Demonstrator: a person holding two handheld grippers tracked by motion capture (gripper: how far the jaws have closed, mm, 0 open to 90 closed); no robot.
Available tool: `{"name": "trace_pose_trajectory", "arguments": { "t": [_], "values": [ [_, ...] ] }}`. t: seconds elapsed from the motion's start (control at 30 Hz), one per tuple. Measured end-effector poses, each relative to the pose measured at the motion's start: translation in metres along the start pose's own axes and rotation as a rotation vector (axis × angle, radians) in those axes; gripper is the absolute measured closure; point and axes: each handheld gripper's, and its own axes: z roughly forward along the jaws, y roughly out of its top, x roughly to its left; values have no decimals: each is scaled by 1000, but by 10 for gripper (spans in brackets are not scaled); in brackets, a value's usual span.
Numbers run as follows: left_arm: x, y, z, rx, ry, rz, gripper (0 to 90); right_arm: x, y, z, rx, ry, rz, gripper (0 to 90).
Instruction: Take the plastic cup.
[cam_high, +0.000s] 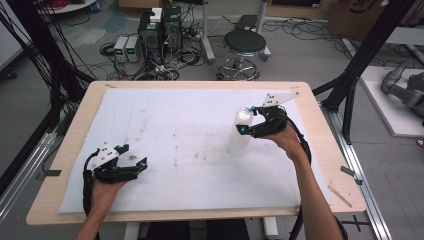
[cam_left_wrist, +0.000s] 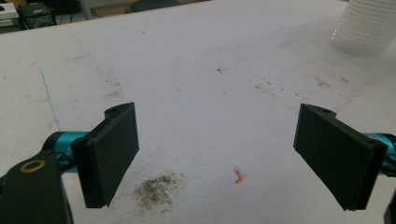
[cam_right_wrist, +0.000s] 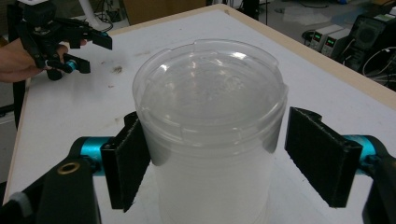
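A tall stack of clear plastic cups stands upright on the white foam mat, right of centre. My right gripper is open around the top of the stack. One pad sits against the stack's side, and the other pad stands a little off it. My left gripper rests low at the mat's front left. It is open with only bare mat between its jaws. The stack's base appears far off in the left gripper view. The left gripper also appears far off in the right gripper view.
The mat covers most of a wooden table. A dark dirt smudge and a small orange scrap lie on the mat near the left gripper. Beyond the table stand a black stool, computer towers and cables on the floor.
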Motion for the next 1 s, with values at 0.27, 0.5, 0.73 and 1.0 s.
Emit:
{"name": "trace_pose_trajectory", "arguments": {
  "t": [0.27,0.5,0.73,1.0],
  "values": [
    [0,0,0,2,1,0,140,1,0,1,12,11,-3,296],
    [0,0,0,1,1,1,140,2,1,0,7,8,-8,328],
    [0,0,0,1,0,1,140,3,2,0,10,10,-13,345],
    [0,0,0,2,0,2,140,4,2,-1,9,4,-15,346]
  ]
}}
